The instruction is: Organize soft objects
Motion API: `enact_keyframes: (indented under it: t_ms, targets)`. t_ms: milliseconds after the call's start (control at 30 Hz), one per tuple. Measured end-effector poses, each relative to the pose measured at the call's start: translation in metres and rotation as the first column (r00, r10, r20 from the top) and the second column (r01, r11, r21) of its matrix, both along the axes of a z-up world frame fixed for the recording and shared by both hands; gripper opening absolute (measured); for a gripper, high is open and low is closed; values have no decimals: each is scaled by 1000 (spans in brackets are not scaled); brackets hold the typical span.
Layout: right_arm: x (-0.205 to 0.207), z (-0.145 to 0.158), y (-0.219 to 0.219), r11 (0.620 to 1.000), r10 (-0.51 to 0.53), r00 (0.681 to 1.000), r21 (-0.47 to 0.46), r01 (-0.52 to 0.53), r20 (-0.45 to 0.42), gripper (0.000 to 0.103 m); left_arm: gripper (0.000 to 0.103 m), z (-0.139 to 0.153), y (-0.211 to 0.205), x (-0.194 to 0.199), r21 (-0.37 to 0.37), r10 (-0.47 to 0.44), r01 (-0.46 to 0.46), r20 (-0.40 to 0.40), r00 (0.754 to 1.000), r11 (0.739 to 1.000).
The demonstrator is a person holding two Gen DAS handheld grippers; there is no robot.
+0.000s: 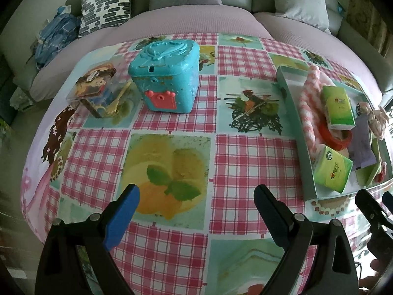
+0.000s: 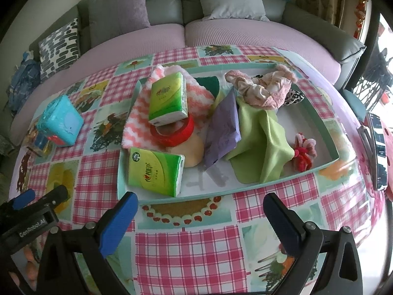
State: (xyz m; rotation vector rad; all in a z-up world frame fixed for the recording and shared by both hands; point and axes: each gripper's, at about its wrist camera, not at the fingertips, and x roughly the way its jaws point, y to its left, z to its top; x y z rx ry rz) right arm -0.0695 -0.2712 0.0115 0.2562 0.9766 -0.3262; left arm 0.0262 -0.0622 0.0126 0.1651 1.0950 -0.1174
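Two green tissue packs lie in the shallow tray (image 2: 321, 132): one tissue pack (image 2: 156, 170) at its near left corner, the other tissue pack (image 2: 168, 98) farther back, resting on a pink-and-white towel (image 2: 137, 123) and a roll of red tape (image 2: 175, 132). Also in the tray are one purple pouch (image 2: 223, 132), one green cloth (image 2: 260, 145), a heap of pink fabric (image 2: 260, 86) at the far side and a red-and-pink yarn bundle (image 2: 304, 152) at the right.

Left of the tray stand one turquoise box (image 1: 167, 73) and one clear box (image 1: 98, 91).

The counter (image 2: 186, 253) wears a pink checked cloth; a sofa (image 2: 245, 34) with several cushions runs behind it.

The near strip of counter is open. The left gripper (image 1: 196, 211) and right gripper (image 2: 201, 221) both hang wide apart and empty above it.
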Motion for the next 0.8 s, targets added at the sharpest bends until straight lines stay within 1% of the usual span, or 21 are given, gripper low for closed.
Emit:
enact_keyframes:
  t_ms: [333, 800]
  targets:
    - [1, -2, -2, 999, -4, 1000, -32, 3, -6, 103, 94, -12, -6, -4, 68, -11, 12, -23, 1000, 998]
    - [3, -5, -3, 998, 3, 1000, -66, -4, -12, 103, 94, -16, -6, -2, 72, -16, 18, -37, 999, 997]
